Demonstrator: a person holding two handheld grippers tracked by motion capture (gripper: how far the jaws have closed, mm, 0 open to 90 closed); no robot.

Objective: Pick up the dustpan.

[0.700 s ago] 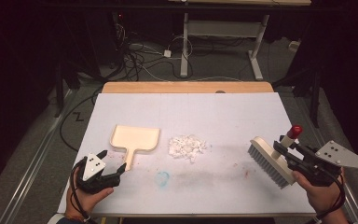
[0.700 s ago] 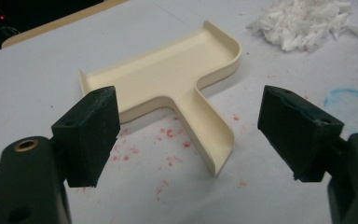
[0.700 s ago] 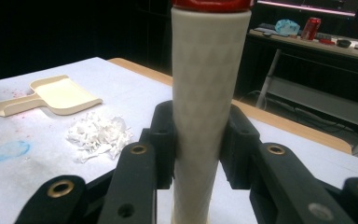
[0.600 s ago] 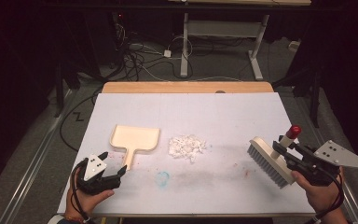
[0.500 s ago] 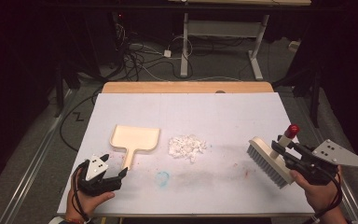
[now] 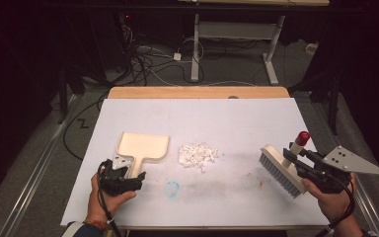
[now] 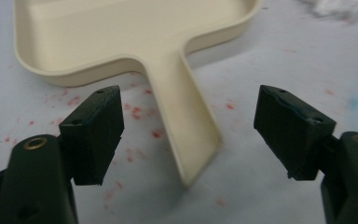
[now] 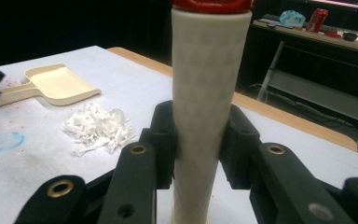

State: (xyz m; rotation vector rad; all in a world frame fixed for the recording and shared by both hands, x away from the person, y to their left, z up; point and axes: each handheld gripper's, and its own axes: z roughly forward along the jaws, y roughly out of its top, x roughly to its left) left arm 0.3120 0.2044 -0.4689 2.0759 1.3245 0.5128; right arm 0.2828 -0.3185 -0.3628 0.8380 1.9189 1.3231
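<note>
A cream dustpan lies flat on the white table, its handle pointing toward the near edge. My left gripper is open, its two jaws standing either side of the handle's end without touching it. A small heap of white paper shreds lies to the right of the pan. My right gripper is shut on the white, red-capped handle of a brush, whose bristles hang down over the table's right side.
The white sheet covers the table, with a wooden strip at its far edge. A blue smudge and faint red specks mark the sheet near the front. Cables and desk legs lie on the floor beyond.
My left gripper has slid forward and right, bringing its open jaws around the end of the dustpan's handle. The right gripper with the brush has shifted slightly left.
</note>
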